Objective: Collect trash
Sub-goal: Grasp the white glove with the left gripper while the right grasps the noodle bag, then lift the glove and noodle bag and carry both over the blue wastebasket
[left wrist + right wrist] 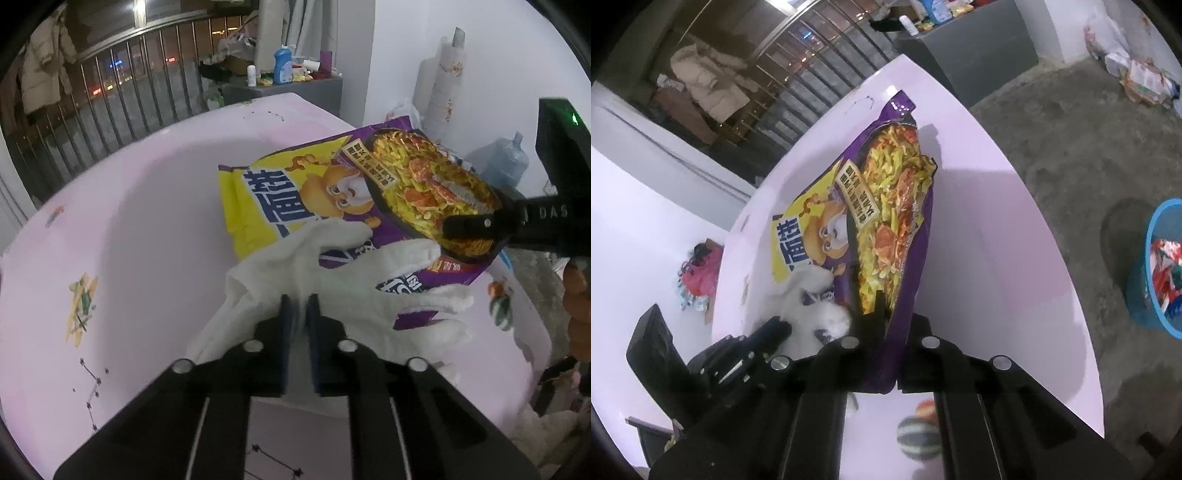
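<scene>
Instant-noodle packet (317,199), purple and yellow with a cartoon mascot, Chinese lettering and a noodle photograph, lying on the pink table (147,229). The left gripper (301,306) is clamped on a white glove (288,269) lapping the packet's 6 o'clock edge. The right gripper (892,314), its arm printed "DAS", pinches the packet's edge, a blue bin (1148,266) at its 3 o'clock.

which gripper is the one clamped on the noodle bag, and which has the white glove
The right gripper is clamped on the purple and yellow noodle bag. The left gripper grips the white glove.
</scene>
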The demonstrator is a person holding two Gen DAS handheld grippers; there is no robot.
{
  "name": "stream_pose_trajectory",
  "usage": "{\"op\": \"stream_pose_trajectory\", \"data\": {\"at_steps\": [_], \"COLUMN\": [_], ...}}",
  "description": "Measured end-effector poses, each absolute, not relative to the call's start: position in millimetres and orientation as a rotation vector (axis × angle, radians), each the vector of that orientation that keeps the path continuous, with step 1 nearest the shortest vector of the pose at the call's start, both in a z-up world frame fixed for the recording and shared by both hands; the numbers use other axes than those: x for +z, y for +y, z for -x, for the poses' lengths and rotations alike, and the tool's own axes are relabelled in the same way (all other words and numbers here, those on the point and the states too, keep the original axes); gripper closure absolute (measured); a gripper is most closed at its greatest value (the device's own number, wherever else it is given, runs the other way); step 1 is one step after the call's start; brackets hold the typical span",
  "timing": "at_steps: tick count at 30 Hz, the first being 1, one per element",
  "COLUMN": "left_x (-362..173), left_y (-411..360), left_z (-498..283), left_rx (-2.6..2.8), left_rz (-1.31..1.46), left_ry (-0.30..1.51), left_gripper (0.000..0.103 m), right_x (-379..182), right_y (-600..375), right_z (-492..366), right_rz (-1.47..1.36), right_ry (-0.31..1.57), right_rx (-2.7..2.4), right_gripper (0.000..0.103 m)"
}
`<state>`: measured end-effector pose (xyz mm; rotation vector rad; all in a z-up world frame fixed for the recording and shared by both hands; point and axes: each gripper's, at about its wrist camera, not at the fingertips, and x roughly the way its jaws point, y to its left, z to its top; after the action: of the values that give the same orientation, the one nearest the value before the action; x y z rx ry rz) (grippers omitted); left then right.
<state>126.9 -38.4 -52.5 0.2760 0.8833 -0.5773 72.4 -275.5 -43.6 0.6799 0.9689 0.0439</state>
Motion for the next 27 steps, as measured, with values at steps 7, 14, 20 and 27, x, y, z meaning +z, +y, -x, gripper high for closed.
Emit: {"op": "stream_pose_trajectory", "data": {"at_steps": [7, 14, 20, 27], "left_x": [-39.9, -22.9, -26.1, -39.7], "left_y": [-20.3, -2.2, -15.7, -18.0], "left_z": [-105.6, -101.5, -115.6, -116.3], "left_rx": [-0.615, -0.616, -0.613, -0.64], "left_rz": [-0.218, -0.114, -0.085, -0.096], "left_ry": [0.899, 0.872, 0.876, 0.937], "left_gripper": [0.101, 0.101, 0.101, 0.084], "right_x": [-36.8, -36.6, -40.3, -35.3], "right_y": [-273.4, -273.9, -276.6, -287.8], "right_z": [-47.4, -23.7, -15.4, -15.5], "right_rz": [-0.695, -0.7, -0.714, -0.75], "right_ry": [0.986, 1.002, 1.025, 0.992], "right_rx": [0.084, 0.081, 0.102, 0.084], "right_gripper": [0.101, 0.101, 0.098, 0.066]}}
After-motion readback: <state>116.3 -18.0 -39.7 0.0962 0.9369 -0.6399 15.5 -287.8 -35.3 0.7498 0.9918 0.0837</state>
